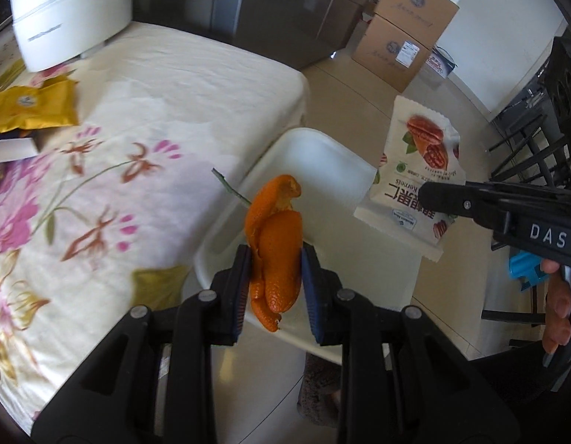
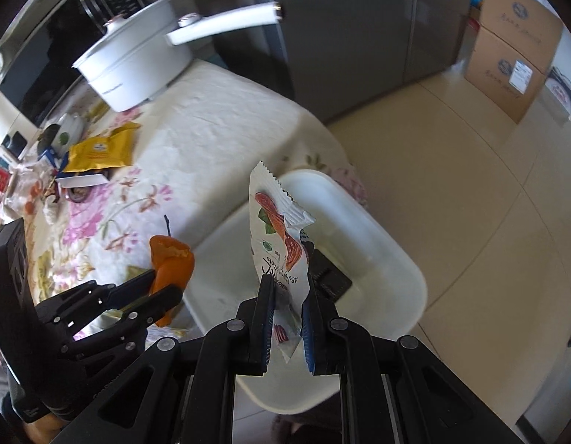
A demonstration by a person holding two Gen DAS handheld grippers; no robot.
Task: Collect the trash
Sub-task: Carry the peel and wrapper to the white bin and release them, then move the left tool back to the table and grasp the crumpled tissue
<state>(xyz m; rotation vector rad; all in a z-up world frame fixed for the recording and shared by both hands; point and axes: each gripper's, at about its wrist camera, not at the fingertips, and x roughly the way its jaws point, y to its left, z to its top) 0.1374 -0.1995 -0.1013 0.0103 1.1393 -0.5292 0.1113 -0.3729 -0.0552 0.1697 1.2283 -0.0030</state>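
left claw (image 1: 274,259): clenched on peel (image 1: 274,244), above bin (image 1: 322,155) rim | right claw (image 2: 289,296): grasping wrapper (image 2: 274,229), over bin | table (image 1: 174,92) leftward

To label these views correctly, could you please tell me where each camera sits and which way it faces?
Left wrist: on the left gripper, facing down at the peel over the bin; a hand shows at right.
Right wrist: on the right gripper, facing down at the wrapper over the bin.
Shared: bin, peel, wrapper, pot.
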